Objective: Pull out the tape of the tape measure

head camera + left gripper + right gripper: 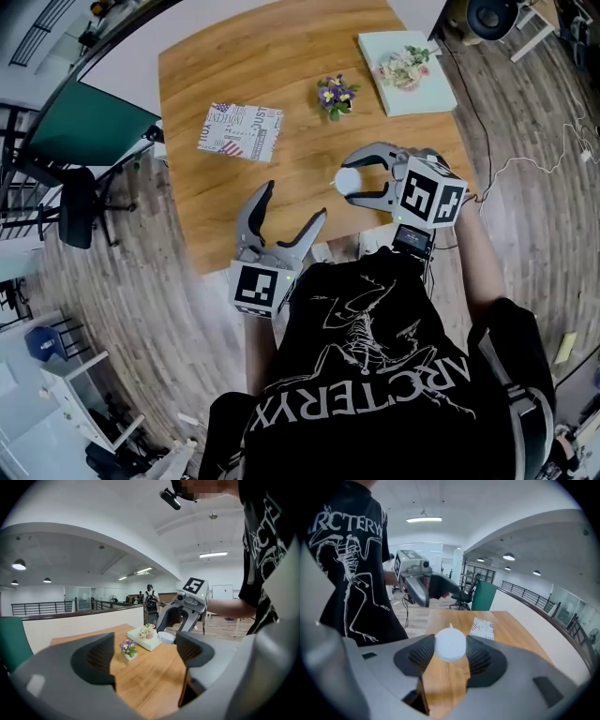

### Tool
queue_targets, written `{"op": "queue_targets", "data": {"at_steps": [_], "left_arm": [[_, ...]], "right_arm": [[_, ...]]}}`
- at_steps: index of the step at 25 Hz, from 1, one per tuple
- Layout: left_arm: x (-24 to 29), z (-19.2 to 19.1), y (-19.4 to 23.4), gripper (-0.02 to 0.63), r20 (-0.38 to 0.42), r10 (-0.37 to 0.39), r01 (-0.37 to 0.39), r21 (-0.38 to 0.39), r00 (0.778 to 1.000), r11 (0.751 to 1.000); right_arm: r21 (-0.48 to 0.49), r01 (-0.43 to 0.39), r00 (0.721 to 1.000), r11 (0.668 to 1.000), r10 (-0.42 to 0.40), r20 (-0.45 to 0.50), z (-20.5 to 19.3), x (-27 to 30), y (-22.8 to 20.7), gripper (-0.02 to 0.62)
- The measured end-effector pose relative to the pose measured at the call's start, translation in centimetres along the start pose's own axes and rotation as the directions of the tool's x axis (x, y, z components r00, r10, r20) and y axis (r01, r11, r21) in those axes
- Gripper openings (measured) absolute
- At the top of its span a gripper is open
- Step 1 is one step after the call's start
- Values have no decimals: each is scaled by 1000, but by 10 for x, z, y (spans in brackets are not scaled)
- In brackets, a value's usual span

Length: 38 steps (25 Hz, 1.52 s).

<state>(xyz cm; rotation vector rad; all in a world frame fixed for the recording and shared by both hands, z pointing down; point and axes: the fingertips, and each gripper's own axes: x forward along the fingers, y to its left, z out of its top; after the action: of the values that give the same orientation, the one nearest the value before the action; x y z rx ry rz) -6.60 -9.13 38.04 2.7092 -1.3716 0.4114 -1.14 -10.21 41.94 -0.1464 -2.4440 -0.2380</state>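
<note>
Right gripper: the grey two-jaw right gripper (351, 180), with a marker cube behind its jaws, is closed partway onto a white, round, puck-shaped tape measure (450, 645). One ribbed pad presses on each side of it.
Left gripper: the matching grey left gripper (295, 201) has its jaws standing wide apart. Nothing is between them; only tabletop shows through the gap.
Where the tape measure is: in the right gripper's jaws, held above the near right part of the table, in front of the person's chest. The left gripper is just beside it, to its left, and does not touch it.
How the tape measure looks: a plain, smooth white disc with a small white tab poking up at its top edge.
Counts: two grippers, one tape measure, and three other things on the table.
On the table: one small pot of purple flowers (335, 96); one pale green rectangular book with a flower picture on its cover (405, 70), at the far right corner; one flat card printed in red, white and blue (240, 130), to the left. All three lie well apart from the grippers.
Person: a black T-shirt with a white skeleton print (375, 375).
Surface: a warm brown wooden table (234, 56).
Room: a grey-brown plank floor (525, 122), a black office chair (80, 206) beside a dark green panel (80, 127) on the left, and a thin white cable (525, 164) on the floor on the right. The gripper views show a white ceiling with strip lights.
</note>
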Motion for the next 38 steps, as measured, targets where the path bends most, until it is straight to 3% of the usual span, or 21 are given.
{"op": "queue_targets", "data": {"at_steps": [1,3,6,10,12,16,21,24,28,32,36,38], "left_arm": [[2,-1,-4,436,-2,-25,25,2,1000,1000],[4,-2,-15,536,-15,-85,85,5,996,996],[7,-3,-35,552,-18,-197,198,40,980,979],[8,-2,-51,541,-19,-248,249,47,969,967],[8,-3,-54,501,-25,-260,261,57,965,964],[6,-4,-54,256,-33,-285,287,59,958,956],[7,-7,-60,151,-63,-316,320,78,947,944],[8,-7,-66,30,-63,-342,346,83,938,934],[9,-10,-67,18,-78,-351,357,84,933,930],[3,-14,-51,17,-84,-314,320,61,946,946],[-14,-26,-16,17,-106,-214,214,-10,971,977],[-26,-37,8,17,-136,-138,139,-6,981,990]], "right_arm": [[-7,-28,1000,1000,28,6,5,-1,6,215],[-28,-98,995,995,99,15,14,-4,18,215],[-42,-208,977,977,209,34,23,-12,36,215],[-40,-250,967,967,252,49,27,-17,44,215],[-37,-250,966,968,252,53,28,-17,44,215],[-37,-253,966,967,255,42,26,-16,47,215],[-43,-255,965,966,257,47,29,-19,48,215],[-47,-258,965,965,260,33,27,-19,48,215],[-37,-255,966,966,256,28,23,-18,47,215],[11,-211,977,977,211,16,9,-19,34,215],[77,-150,989,986,151,0,-14,-30,16,215],[112,-114,993,987,115,-8,-26,-39,6,215]]}}
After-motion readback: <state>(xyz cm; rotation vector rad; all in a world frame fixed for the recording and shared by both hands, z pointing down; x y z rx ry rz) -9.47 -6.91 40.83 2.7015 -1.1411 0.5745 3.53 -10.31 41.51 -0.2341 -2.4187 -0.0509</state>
